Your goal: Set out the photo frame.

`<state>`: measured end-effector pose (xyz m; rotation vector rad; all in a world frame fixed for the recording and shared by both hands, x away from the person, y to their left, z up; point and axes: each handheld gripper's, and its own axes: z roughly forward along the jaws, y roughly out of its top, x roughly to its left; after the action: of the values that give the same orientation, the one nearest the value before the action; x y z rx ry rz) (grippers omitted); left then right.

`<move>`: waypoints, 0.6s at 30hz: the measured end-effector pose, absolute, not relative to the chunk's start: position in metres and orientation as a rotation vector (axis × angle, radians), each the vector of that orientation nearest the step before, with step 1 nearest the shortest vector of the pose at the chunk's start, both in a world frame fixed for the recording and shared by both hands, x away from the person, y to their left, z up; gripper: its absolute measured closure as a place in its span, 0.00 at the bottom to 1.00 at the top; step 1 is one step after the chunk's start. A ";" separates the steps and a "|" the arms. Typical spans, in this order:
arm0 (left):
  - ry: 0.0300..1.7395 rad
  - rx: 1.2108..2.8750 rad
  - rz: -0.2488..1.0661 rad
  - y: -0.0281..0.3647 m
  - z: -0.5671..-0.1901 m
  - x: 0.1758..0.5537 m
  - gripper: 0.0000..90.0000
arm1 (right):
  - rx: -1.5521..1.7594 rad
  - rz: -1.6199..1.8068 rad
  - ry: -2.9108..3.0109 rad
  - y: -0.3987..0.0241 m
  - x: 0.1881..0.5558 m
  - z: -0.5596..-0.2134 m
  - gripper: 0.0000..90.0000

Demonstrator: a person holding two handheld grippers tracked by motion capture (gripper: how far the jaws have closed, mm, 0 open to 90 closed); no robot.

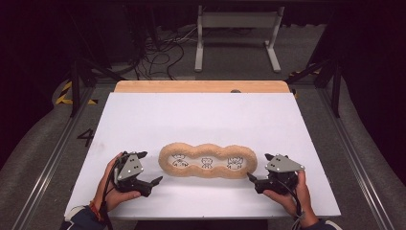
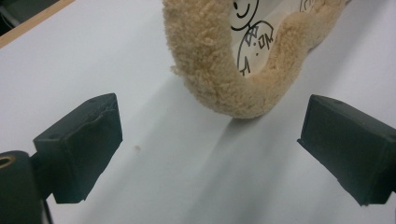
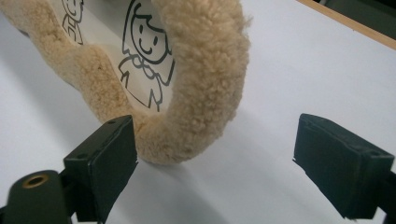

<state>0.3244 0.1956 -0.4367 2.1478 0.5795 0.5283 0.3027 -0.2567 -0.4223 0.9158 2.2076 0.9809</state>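
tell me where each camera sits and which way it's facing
High view: above the person's side, looking forward and down on the white table; shows both hands, the left gripper and right gripper beside the fuzzy tan frame.
Left gripper view: rides the left gripper, facing the frame's one rounded end between open jaws.
Right gripper view: rides the right gripper, facing the other end.
Shared: all three show the frame's cartoon drawings.
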 end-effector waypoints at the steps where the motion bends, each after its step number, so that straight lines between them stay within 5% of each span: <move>1: 0.579 2.149 0.529 0.197 -0.437 0.324 0.06 | 0.914 0.978 2.207 -0.257 0.302 -0.422 0.14; 18: 0.603 2.136 0.526 0.214 -0.440 0.317 0.07 | 0.896 1.047 2.220 -0.273 0.294 -0.426 0.13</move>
<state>0.3167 0.2143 -0.4404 2.1357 0.6029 0.5261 0.2936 -0.2730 -0.4257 0.8964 2.2203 1.0472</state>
